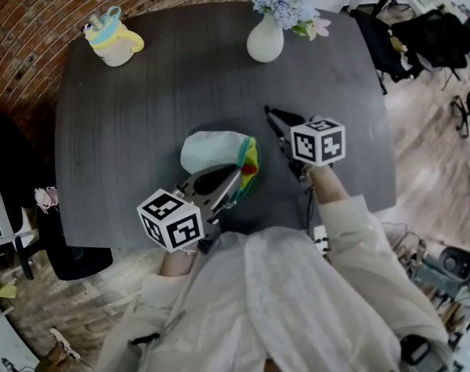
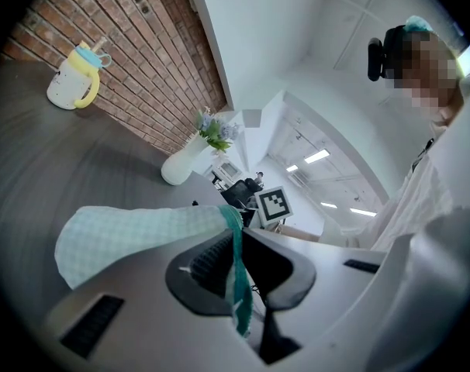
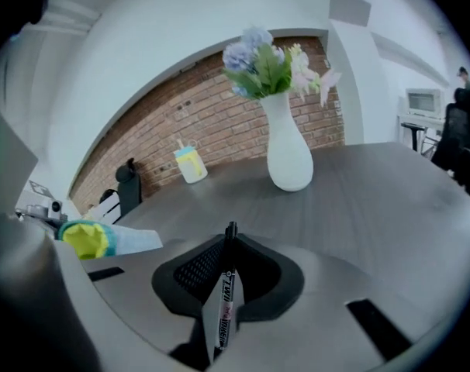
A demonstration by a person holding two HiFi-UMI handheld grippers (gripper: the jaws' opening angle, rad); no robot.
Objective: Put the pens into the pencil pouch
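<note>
Right gripper view: right gripper (image 3: pixel 229 240) fingers clamped on a black marker pen (image 3: pixel 224 297), held above the tabletop (image 1: pixel 142 107), short of the white flower vase (image 3: pixel 288 157). Left gripper (image 2: pixel 236 242) fingers pinch the pencil pouch (image 2: pixel 134 235) by its teal rim. The pouch lies on the tabletop, nearer the person than the vase.

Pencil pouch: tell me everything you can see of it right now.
The pencil pouch is soft pale-green fabric with a fine check, a teal rim, and yellow and red showing at its mouth. It lies slack on the dark table, near the person's edge. The left gripper is shut on its teal rim and holds that end. Whether any pen is inside cannot be seen.
</note>
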